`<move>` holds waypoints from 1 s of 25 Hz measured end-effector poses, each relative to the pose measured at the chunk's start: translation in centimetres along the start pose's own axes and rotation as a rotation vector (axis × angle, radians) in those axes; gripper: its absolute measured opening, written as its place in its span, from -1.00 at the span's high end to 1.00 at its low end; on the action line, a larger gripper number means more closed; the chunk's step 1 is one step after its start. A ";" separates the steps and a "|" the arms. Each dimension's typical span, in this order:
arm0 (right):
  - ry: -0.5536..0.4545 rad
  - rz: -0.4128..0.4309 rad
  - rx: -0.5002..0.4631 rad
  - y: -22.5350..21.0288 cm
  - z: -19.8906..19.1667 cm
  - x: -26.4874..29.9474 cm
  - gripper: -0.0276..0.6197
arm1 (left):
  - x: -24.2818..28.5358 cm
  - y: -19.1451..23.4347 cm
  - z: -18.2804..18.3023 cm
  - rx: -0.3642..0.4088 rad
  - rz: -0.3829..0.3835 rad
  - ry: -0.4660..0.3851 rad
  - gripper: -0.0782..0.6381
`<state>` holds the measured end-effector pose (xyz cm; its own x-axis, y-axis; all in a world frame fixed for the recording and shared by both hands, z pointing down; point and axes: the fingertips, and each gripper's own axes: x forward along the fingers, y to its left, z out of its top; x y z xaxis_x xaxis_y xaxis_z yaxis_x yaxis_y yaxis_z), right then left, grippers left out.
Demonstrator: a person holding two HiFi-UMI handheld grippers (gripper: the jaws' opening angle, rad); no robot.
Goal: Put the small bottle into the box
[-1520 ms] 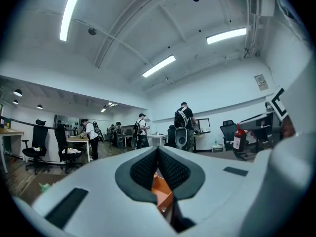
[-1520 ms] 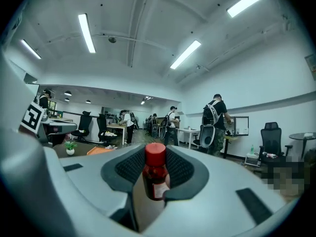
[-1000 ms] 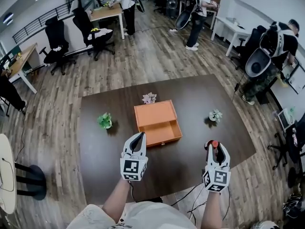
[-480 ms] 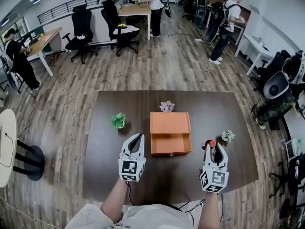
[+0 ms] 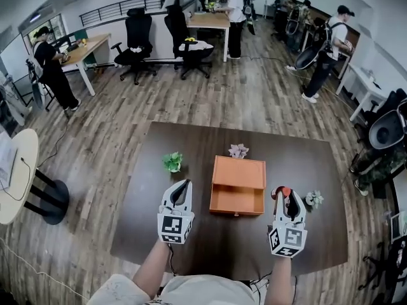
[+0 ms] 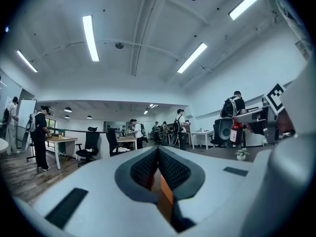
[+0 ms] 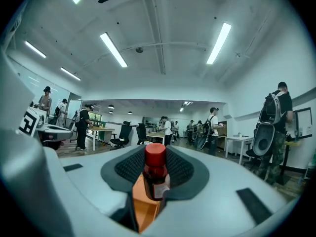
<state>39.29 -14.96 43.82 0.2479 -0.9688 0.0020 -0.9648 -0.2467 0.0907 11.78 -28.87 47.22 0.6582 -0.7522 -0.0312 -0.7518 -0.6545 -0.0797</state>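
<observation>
Dark table (image 5: 143, 221) with orange box (image 5: 238, 184), green plant (image 5: 172, 162), pinkish plant (image 5: 238, 150) and pale plant (image 5: 313, 199) around it

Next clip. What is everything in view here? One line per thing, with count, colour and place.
table: one, dark brown, centre of the head view
box: one, orange, mid-table, front compartment open
green plant: one, green, left of the box
pinkish plant: one, pale pink, behind the box
pale plant: one, pale green, right of the box
small bottle: one, dark with red cap, gripped right of the box
office chairs: at least two, black, far side by the desks
people: several, background
round table: one, white, left edge
left gripper: one, white, shut, empty
right gripper: one, white, shut on the small bottle
forearms: two, bare, bottom edge
</observation>
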 end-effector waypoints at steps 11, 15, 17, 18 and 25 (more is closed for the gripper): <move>0.001 0.087 0.033 -0.9 -0.5 3.8 0.51 | 0.7 0.2 0.3 0.017 0.084 0.031 0.78; 0.010 0.086 0.039 -1.2 -1.0 4.2 0.51 | 0.9 0.0 0.0 0.019 0.084 0.042 0.78; 0.013 0.086 0.040 -1.3 -1.2 4.4 0.51 | 1.0 0.2 -0.2 0.020 0.088 0.047 0.78; 0.015 0.087 0.041 -1.3 -1.3 4.5 0.51 | 1.0 0.2 -0.2 0.020 0.090 0.048 0.78; 0.039 0.114 0.041 -0.6 -2.0 5.5 0.51 | 1.1 0.5 -0.7 0.011 0.097 0.063 0.78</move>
<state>41.37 -20.08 45.75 0.1385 -0.9892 0.0485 -0.9896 -0.1362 0.0472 12.07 -30.11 47.84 0.5781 -0.8156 0.0235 -0.8113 -0.5776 -0.0902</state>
